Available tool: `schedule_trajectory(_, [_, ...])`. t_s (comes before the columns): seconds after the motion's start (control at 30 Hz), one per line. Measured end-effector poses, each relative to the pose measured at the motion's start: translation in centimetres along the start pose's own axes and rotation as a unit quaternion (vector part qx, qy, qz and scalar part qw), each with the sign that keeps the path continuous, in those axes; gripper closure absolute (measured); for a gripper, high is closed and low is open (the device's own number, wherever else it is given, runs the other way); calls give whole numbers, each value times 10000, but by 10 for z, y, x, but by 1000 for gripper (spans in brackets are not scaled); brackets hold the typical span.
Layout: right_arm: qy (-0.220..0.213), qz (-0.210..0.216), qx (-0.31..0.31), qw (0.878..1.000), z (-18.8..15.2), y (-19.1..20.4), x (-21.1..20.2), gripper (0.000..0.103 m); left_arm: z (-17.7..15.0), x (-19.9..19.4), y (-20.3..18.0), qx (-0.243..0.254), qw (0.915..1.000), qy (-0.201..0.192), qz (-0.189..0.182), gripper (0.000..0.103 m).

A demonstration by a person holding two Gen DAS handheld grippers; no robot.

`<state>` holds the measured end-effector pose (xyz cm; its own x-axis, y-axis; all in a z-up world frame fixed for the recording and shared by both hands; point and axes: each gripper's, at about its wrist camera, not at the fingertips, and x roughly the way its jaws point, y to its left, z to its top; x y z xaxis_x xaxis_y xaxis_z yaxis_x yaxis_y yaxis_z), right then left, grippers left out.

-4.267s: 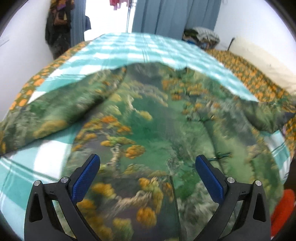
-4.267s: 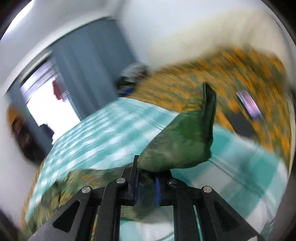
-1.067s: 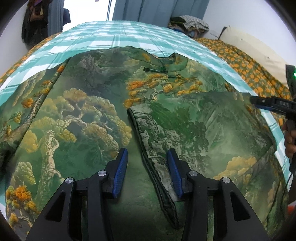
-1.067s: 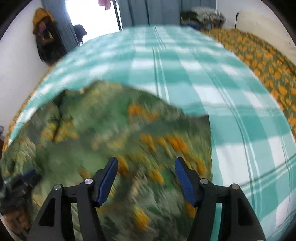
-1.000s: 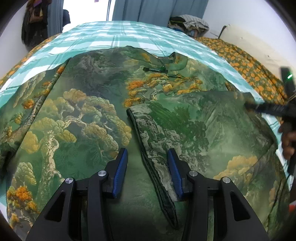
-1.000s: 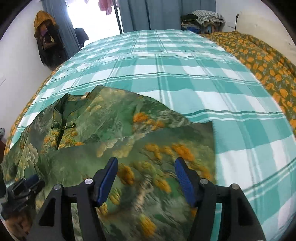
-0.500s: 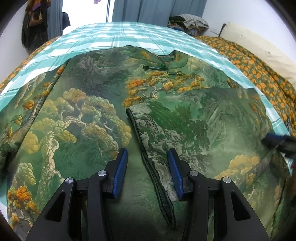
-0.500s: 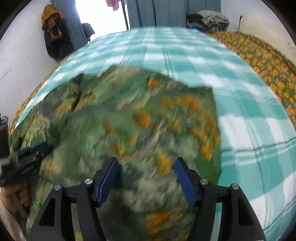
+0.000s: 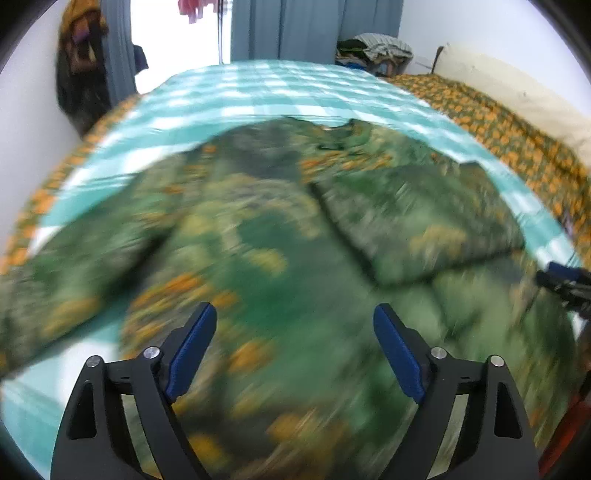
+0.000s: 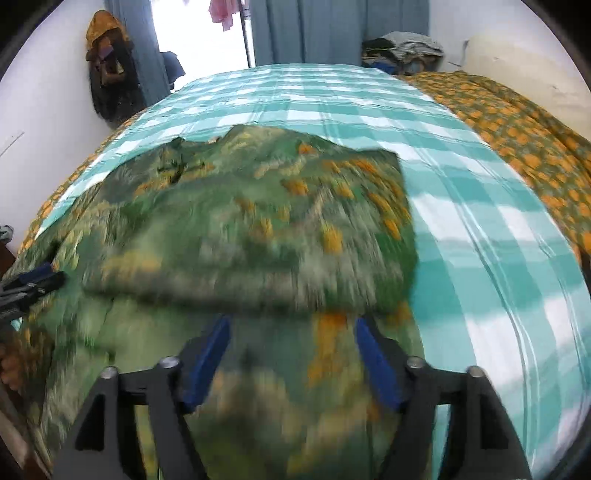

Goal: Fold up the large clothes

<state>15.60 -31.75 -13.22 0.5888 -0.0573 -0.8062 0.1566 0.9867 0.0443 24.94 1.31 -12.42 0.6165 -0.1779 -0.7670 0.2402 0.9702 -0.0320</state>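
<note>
A large green garment (image 9: 280, 258) with orange and yellow tree patterns lies spread on the teal checked bedsheet (image 9: 280, 88). Its right sleeve (image 9: 417, 221) is folded inward across the body, and the collar (image 9: 332, 136) points away from me. My left gripper (image 9: 295, 343) hovers above the lower middle of the garment, jaws opening wide with nothing between them. In the right wrist view the same garment (image 10: 251, 229) fills the left and middle, and my right gripper (image 10: 291, 354) hangs over its near part below the folded sleeve, jaws opening and holding nothing.
An orange-flowered bedcover (image 9: 517, 140) lies to the right, with a cream pillow (image 9: 517, 92) behind it. A pile of clothes (image 9: 373, 48) sits by the blue curtains (image 9: 314, 29). Dark clothing hangs on the left wall (image 10: 110, 70).
Both grippers pulled back toward the near end of the garment and rose. The left jaws opened much wider, leaving the folded sleeve edge. The right jaws widened a little.
</note>
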Motion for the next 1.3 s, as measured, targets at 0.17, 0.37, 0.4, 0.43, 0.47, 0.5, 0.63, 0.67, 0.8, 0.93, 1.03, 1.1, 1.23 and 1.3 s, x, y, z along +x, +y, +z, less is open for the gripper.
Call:
schedule_trajectory(0.17, [-331,151,399,9985,-49,9,-35,23,-39,-44,48,-166,9987,67,475,11])
schedule_trajectory(0.37, [-582,-75,-314,9978,-66,37,-50,23,-57,-62,131,-1586,9850,98,678,11])
schedule_trajectory(0.4, [-574,-78,-350,9977,-66,40,-49,23,-58,-65,145,-1856,9801,43,697,10])
schedule_trajectory(0.43, [-547,-39,-355,9979,-67,42,-48,23,-59,-68,162,-2139,9743,-36,709,9])
schedule_trajectory(0.47, [-522,7,-361,9980,-68,43,-47,23,-59,-70,180,-2423,9675,-142,710,7])
schedule_trajectory(0.5, [-502,32,-404,9979,-69,46,-46,23,-61,-72,194,-2602,9627,-226,707,4])
schedule_trajectory(0.63, [-505,14,-665,9965,-75,59,-46,23,-60,-56,267,-3531,9328,-351,627,4])
schedule_trajectory(0.67, [-523,9,-708,9961,-76,62,-46,23,-62,-49,284,-3808,9221,-302,620,4])
schedule_trajectory(0.8, [-562,47,-771,9954,-76,69,-46,23,-83,-25,337,-4919,8683,-203,606,4])
schedule_trajectory(0.93, [-542,83,-721,9959,-76,68,-44,23,-113,-14,360,-5866,8067,-547,449,4])
schedule_trajectory(1.03, [-485,99,-719,9962,-77,68,-41,23,-111,-18,361,-5886,8024,-830,531,28])
schedule_trajectory(1.1, [-401,114,-729,9965,-79,68,-36,23,-110,-14,364,-5850,8059,-759,512,89])
schedule_trajectory(1.23, [-366,171,-735,9965,-80,71,-35,23,-96,-29,358,-5688,8160,-900,512,93])
schedule_trajectory(1.3, [-461,209,-747,9959,-79,73,-39,23,-58,-47,338,-5088,8517,-963,802,94])
